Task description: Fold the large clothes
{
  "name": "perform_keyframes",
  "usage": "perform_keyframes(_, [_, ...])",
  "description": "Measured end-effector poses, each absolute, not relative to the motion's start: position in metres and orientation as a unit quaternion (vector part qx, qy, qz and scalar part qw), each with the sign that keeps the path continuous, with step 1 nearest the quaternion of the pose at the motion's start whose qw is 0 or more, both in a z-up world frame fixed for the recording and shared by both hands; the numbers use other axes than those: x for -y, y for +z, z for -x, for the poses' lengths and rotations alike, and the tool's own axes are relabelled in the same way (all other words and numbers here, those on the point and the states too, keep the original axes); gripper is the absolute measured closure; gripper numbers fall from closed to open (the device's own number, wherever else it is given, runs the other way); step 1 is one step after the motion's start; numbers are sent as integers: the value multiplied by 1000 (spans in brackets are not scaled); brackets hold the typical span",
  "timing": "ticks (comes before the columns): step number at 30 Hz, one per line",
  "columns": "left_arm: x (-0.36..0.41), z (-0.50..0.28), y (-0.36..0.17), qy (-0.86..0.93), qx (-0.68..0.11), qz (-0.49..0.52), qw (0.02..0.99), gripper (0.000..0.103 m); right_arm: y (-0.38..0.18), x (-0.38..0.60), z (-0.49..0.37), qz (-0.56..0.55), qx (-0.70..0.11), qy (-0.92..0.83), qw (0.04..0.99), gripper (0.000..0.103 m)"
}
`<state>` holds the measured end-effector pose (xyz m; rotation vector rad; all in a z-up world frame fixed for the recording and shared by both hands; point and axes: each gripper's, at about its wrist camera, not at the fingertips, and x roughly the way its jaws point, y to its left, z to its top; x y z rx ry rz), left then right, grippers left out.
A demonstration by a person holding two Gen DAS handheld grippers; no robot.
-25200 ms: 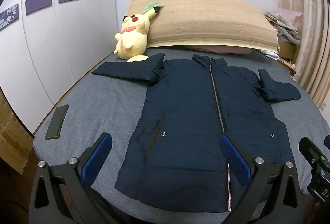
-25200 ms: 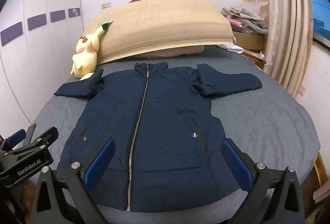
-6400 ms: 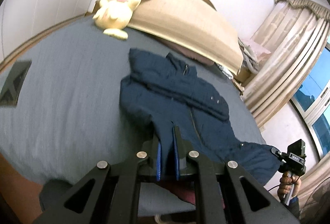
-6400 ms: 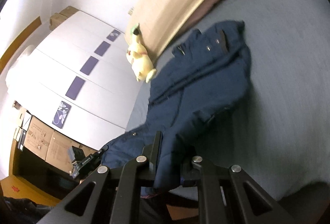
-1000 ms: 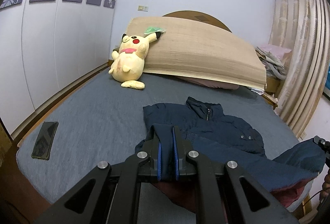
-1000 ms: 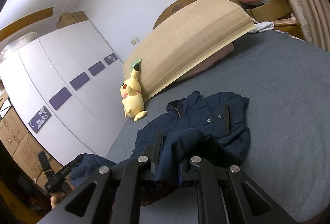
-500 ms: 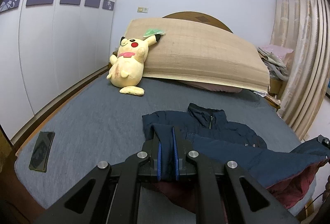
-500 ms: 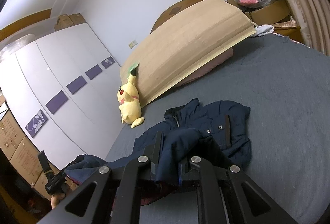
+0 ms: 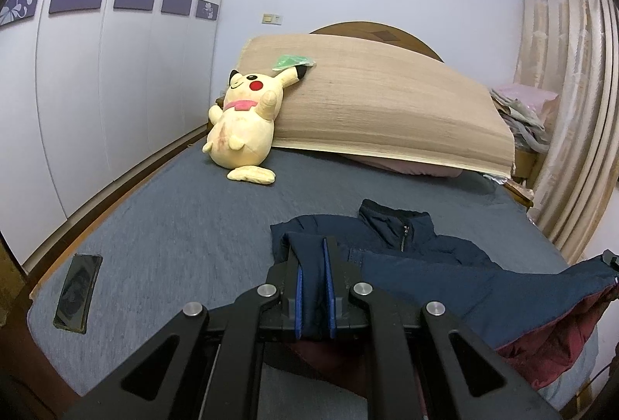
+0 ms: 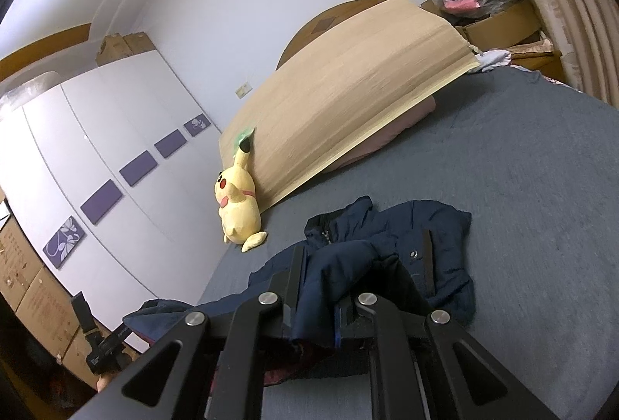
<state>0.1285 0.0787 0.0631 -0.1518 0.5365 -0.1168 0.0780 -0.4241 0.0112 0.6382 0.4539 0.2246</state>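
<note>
Phone (image 9: pixel 77 292): flat at the bed's (image 9: pixel 174 226) left edge.
Plush (image 9: pixel 243 126): propped against the tan mat.
Left gripper (image 9: pixel 312 288): clamped on the jacket's hem.
Jacket (image 9: pixel 406 238): navy, partly folded mid-bed, maroon lining showing.
Right gripper (image 10: pixel 321 300): pinching the other hem corner.

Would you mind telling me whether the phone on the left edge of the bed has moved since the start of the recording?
No. The phone lies at the bed's near left corner, as before; it only appears elsewhere in frame because the camera moved.
</note>
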Motion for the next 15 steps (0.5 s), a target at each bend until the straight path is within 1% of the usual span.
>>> perform_keyframes(15, [-68, -159, 59, -46, -275, 62, 958, 93, 6, 427, -101, -315, -229, 93, 917, 92])
